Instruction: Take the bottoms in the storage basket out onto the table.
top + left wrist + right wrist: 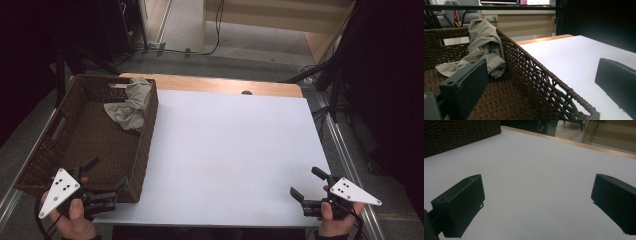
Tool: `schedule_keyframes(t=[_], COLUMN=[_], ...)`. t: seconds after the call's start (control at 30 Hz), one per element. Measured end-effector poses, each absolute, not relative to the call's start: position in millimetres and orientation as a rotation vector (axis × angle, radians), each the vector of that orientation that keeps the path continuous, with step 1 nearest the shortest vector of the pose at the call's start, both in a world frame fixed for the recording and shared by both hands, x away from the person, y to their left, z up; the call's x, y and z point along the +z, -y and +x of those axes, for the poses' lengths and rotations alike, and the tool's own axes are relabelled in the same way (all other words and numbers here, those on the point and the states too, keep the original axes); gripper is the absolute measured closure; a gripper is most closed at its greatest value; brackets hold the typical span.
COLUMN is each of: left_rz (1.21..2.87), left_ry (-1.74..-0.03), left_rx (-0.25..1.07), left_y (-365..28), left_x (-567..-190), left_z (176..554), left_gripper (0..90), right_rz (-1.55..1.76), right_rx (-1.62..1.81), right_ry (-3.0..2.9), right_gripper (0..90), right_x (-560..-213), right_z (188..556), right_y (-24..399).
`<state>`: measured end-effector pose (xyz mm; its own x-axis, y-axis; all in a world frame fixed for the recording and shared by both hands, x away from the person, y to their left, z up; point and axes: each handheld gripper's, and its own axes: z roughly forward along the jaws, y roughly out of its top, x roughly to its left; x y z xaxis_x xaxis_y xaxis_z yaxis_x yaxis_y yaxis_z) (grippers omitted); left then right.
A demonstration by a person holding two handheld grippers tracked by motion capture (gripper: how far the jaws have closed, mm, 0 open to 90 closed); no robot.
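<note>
Both tools released: left tool [102, 182] straddles the basket [145, 150] wall, right tool [306, 184] idle over the desk [230, 150]. Cloth [129, 107] sits at the basket's far corner, draped on the rim; reaching w/ the left could snag the weave.

Basket [60, 150] on table's [230, 150] left edge, cloth [131, 107] in its far right corner.

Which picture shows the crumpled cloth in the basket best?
The left gripper view: the cloth is close and draped over the basket wall. The high view shows it small, at the basket's far corner. The right gripper view catches just the basket's side.
</note>
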<state>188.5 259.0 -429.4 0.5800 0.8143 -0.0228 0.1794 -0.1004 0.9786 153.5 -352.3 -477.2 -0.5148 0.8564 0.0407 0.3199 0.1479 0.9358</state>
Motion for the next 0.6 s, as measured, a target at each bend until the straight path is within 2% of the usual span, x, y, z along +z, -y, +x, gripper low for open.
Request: schedule_keyframes(t=[0.2, 0.6], left_rz=[1.622, 1.634], left_ry=[-0.849, -0.807], left_rx=[0.65, 0.653], left_y=[-259.2, -259.7], left_x=[-424.9, -386.0], left_z=[189.0, 201.0], left_gripper=[0.0, 0.0], right_rz=[1.104, 1.085], right_rx=[1.364, 1.372], right_ry=[-1.908, -1.921], right_gripper=[0.0, 0.0], right_x=[-473.4, -471.9], right_z=[151.9, 150.3], right_y=[348.2, 342.0])
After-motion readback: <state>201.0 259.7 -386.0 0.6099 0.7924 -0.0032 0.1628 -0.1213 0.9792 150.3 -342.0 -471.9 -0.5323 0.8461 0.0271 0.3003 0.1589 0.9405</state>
